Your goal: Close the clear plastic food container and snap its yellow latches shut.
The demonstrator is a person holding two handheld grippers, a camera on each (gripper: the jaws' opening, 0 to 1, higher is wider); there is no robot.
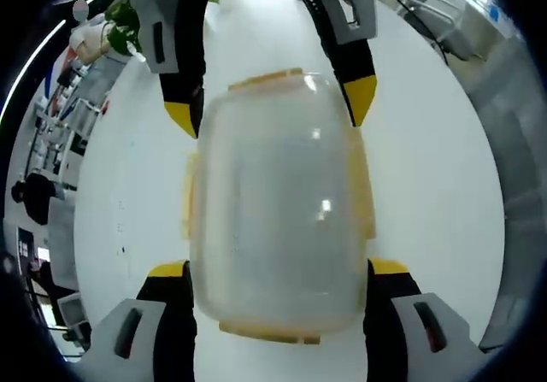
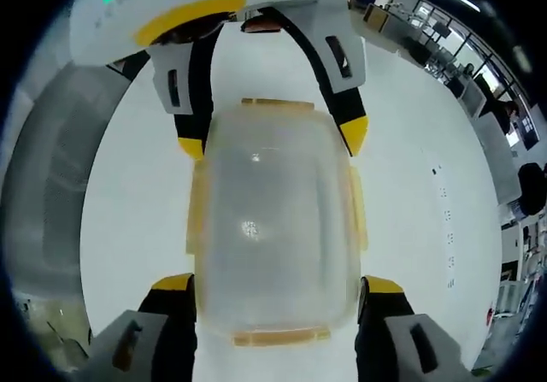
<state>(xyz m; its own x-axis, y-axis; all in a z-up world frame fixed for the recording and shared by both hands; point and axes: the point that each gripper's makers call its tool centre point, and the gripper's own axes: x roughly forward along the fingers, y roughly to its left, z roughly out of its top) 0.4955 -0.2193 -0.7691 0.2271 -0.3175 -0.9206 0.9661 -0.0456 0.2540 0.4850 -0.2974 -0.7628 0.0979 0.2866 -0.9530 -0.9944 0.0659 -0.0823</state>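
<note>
A plain white bench (image 1: 444, 185) carries everything here, and beyond its edge lies an open office-like room with desks, glass partitions and ceiling strip lights; a green plant (image 1: 124, 19) stands at the far edge in the left gripper view. The clear plastic food container (image 1: 280, 202) sits on the bench between the two tools, its frosted lid on top and its yellow latches (image 1: 366, 198) showing along the long sides and at both short ends. No brand, label or readable writing shows on the container or the bench; a few small dark marks on the bench (image 2: 444, 196) in the right gripper view are too small to read. The left hand-held gripper (image 1: 280, 273) has its jaws set wide, their yellow tips just beside the container's near corners on either side. The right hand-held gripper (image 2: 278, 286) is likewise spread wide, its tips flanking the opposite end. Whether the tips touch the container cannot be told. Each tool also appears at the top of the other's view, facing inward.
</note>
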